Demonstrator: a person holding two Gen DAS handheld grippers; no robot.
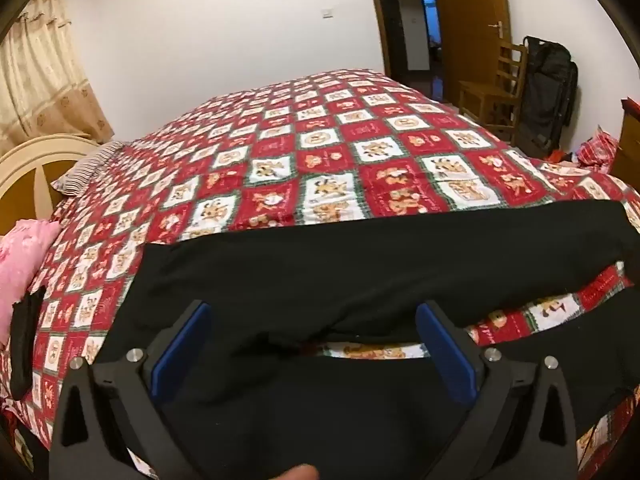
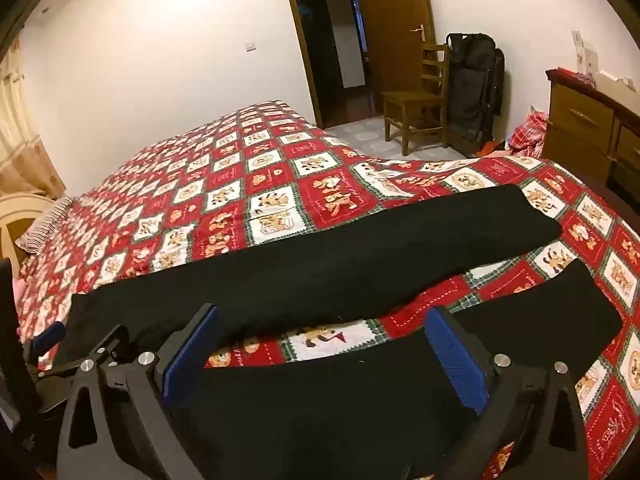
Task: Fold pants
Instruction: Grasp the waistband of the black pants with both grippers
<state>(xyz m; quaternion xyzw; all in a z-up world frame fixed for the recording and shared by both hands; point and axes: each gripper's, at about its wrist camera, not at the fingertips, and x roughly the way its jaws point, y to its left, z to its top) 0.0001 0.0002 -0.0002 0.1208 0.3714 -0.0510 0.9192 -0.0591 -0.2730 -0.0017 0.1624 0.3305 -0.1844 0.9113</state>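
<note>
The black pants lie spread flat on the red patterned bedspread, their two legs parted in a V with a strip of bedspread showing between them. My left gripper hovers over the near leg with its blue-padded fingers spread wide, pinching nothing. My right gripper hangs over the same near leg further along, fingers likewise spread and holding nothing. In the right view the far leg runs from about 8 o'clock toward 2 o'clock. A wooden chair stands off at 1 o'clock beside the open door
</note>
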